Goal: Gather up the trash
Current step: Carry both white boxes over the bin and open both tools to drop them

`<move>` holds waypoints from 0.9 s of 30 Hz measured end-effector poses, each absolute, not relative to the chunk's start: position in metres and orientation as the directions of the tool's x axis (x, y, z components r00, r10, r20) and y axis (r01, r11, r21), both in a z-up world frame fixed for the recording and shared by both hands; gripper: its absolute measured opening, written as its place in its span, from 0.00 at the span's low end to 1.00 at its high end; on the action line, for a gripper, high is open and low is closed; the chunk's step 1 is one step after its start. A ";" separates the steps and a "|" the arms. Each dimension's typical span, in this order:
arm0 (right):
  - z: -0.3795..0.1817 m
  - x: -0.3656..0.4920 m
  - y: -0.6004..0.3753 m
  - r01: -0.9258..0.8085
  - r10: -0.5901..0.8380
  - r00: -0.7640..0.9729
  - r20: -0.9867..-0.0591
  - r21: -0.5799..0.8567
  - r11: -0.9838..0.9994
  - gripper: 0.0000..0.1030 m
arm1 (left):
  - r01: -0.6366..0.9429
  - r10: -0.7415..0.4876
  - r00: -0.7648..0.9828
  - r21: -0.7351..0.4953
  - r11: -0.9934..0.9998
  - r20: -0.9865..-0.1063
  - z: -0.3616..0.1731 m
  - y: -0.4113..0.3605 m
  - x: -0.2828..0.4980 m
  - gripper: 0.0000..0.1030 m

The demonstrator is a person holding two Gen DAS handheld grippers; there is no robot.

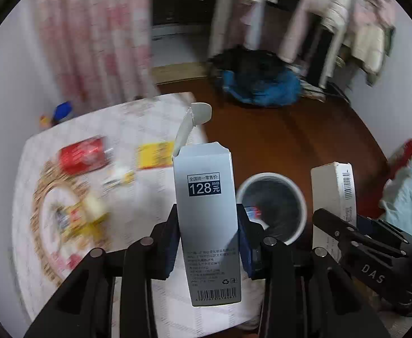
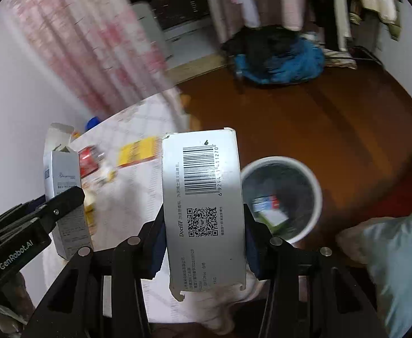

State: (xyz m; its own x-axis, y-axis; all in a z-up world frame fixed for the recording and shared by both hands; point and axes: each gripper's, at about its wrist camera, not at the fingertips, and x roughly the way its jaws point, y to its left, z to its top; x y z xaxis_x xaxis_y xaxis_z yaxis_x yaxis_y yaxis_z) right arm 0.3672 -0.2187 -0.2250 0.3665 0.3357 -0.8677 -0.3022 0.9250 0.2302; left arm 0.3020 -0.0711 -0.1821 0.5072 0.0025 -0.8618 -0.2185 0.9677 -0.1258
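Observation:
My left gripper (image 1: 208, 239) is shut on a tall grey carton (image 1: 206, 211) with a price label and an open top flap; the same carton (image 2: 65, 197) shows at the left of the right wrist view. My right gripper (image 2: 204, 242) is shut on a white toothpaste box (image 2: 203, 197) with a barcode and QR code, also seen as a white box (image 1: 332, 197) in the left wrist view. Both are held over the table's right edge, beside a white trash bin (image 1: 272, 205) (image 2: 283, 197) on the floor. Some packaging lies inside the bin.
The round table (image 1: 138, 129) carries a white patterned cloth, a red packet (image 1: 83, 155), a yellow packet (image 1: 153, 155) and small wrappers (image 1: 93, 205). On the brown floor sit a blue and black pile (image 1: 259, 81) and a clothes rack (image 1: 332, 28). A pale cloth (image 2: 397, 242) lies at right.

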 end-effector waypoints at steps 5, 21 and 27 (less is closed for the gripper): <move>-0.260 0.409 -0.275 -0.202 0.259 0.359 -0.897 0.197 0.959 0.47 | -0.128 -0.074 0.465 -0.149 0.981 -0.882 -0.217 -0.118 0.359 0.32; -0.440 0.514 -0.330 -0.049 0.221 0.143 -0.965 0.216 0.975 0.49 | -0.068 -0.205 0.151 -0.217 0.974 -0.967 -0.363 -0.176 0.477 0.33; -0.467 0.515 -0.332 -0.038 0.188 0.091 -0.978 0.185 0.982 0.99 | -0.099 -0.149 0.162 -0.166 0.981 -0.976 -0.370 -0.168 0.479 0.92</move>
